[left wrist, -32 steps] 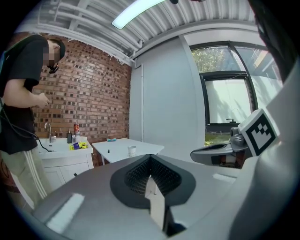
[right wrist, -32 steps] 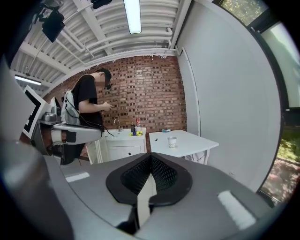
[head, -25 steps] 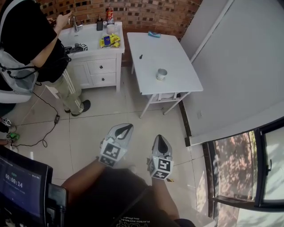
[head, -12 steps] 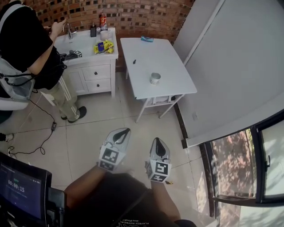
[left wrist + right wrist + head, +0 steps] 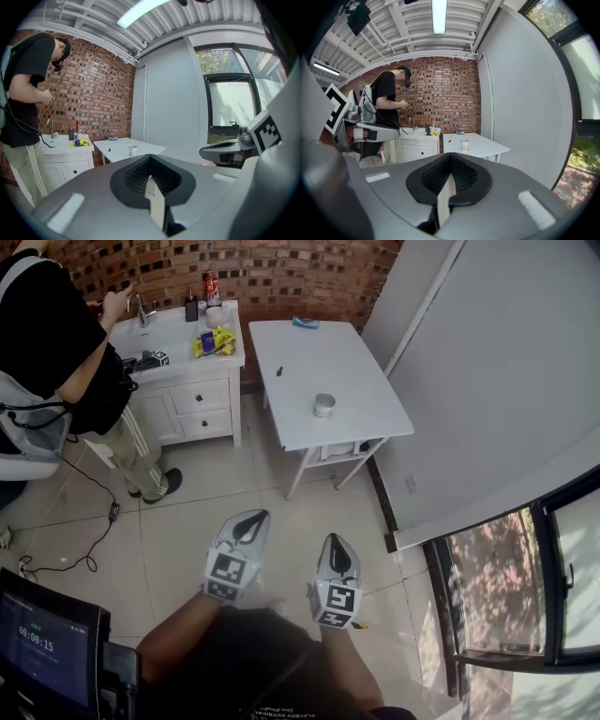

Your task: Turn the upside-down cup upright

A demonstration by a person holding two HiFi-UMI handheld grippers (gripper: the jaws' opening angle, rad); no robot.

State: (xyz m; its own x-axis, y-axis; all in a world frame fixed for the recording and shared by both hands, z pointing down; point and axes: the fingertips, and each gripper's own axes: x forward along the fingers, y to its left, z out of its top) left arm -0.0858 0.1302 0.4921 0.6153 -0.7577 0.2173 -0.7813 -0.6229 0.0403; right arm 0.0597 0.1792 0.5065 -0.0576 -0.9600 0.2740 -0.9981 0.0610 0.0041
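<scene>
White table (image 5: pixel 366 390) has the cup (image 5: pixel 324 405) well apart from my left gripper (image 5: pixel 255 517) and right gripper (image 5: pixel 336 545), both pinched together empty, and I'd confirm which way up it sits first.

Even daylight fills the room. In the head view the floor (image 5: pixel 187 512) is bright, and the white counter (image 5: pixel 352 418) throws only a soft shadow beneath itself. The window (image 5: pixel 497 587) at the lower right shows sunlit ground. Each gripper view catches a lit ceiling tube (image 5: pixel 439 16), blown out to white, and the window panes (image 5: pixel 229 101) glare pale. These two views bend straight lines and go black at the corners. The left gripper (image 5: pixel 150 164) and right gripper (image 5: pixel 450 161) look soft near the lens, while the brick wall (image 5: pixel 450 98) is sharper.
</scene>
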